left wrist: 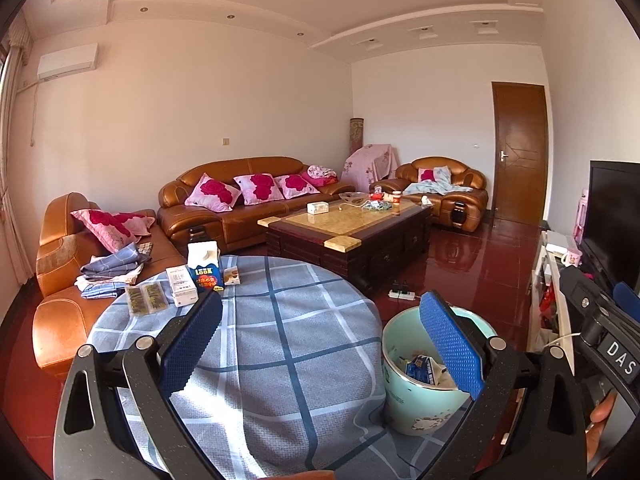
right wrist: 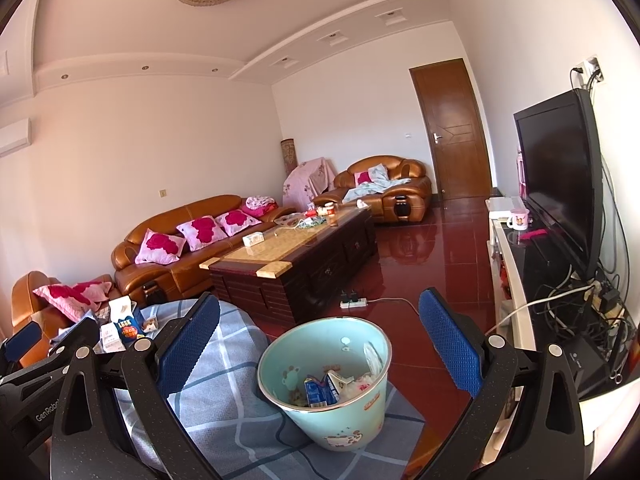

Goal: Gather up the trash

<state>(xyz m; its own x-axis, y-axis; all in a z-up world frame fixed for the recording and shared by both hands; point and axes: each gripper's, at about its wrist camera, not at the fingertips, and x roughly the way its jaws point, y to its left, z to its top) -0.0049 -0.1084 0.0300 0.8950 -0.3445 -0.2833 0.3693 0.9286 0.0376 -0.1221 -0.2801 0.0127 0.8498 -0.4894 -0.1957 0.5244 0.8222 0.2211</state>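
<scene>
Both my left hand-held gripper (left wrist: 320, 344) and right hand-held gripper (right wrist: 320, 344) gape wide, empty; cartons and the blue snack bag (left wrist: 209, 276), light, crushable, sit at the desk's (left wrist: 280, 320) far-left edge, so I'd pinch the bag's flat sides, bin (right wrist: 340, 412) beside.

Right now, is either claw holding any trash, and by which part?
Nothing is held. The left claw and right claw are both open and empty; the cartons sit on the table, and the bin already holds some trash.
</scene>
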